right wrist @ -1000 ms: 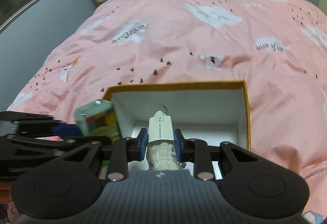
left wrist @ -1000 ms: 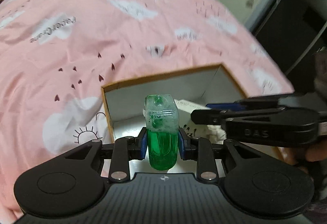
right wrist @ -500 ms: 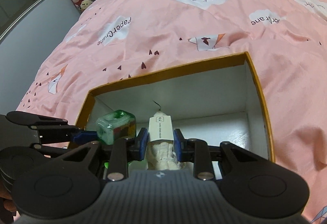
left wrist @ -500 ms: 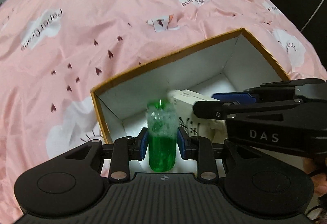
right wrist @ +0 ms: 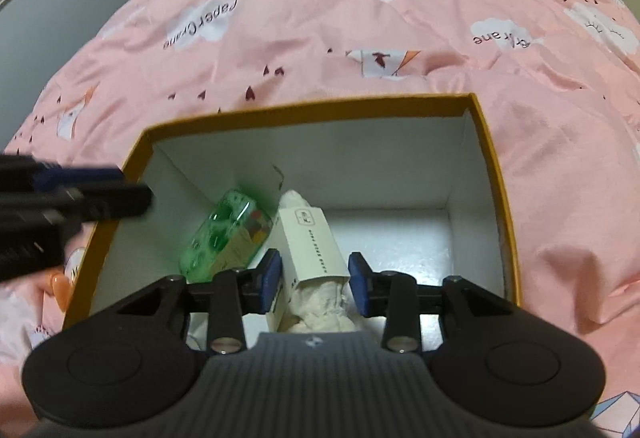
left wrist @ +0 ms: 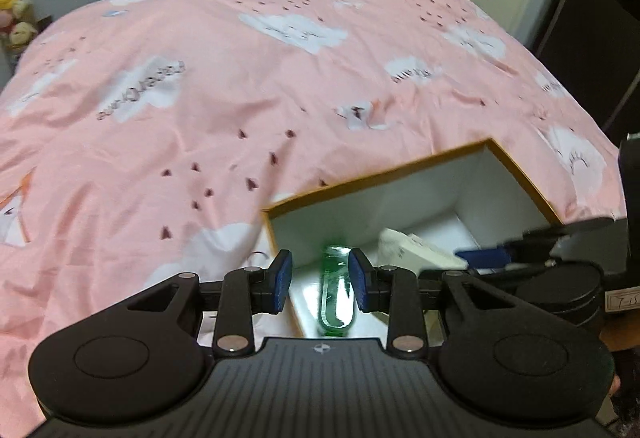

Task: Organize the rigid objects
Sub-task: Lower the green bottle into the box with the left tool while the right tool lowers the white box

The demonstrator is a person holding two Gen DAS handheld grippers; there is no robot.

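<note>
Left wrist view. The left gripper [left wrist: 319, 284] hangs over the near-left corner of the open box [left wrist: 384, 174], which sits at 4 o'clock on the pink bedspread [left wrist: 200, 98]. Its jaws stand apart. The green bottle [left wrist: 337, 296] shows between the blue pads [left wrist: 282, 280], close to the right pad with a clear gap at the left one. It appears released and lying on the box floor, though blur makes contact hard to judge. The white carton [left wrist: 416, 252] lies at 2 o'clock from the bottle. The right gripper enters at 3 o'clock.

Risk: if the left gripper lifts off at a slant, the right pad could catch the bottle and drag it against the box wall or tip it toward the carton.

Right wrist view. The right gripper [right wrist: 316, 278] is over the box [right wrist: 320, 110], jaws opening. The white carton [right wrist: 314, 246] lies between the pads with a gap visible on each side, so no grip. A crumpled white wad [right wrist: 320, 308] spills from its near end. The green bottle [right wrist: 224, 234] leans at 10 o'clock of the carton, touching or just beside it; which cannot be told. The left gripper [right wrist: 132, 194] shows blurred at 9 o'clock.

Risk: the bottle rests tilted and looks rounded, so a nudge from the carton or either retreating finger could roll it. The loose wad could snag on a pad and be pulled out with the gripper.
</note>
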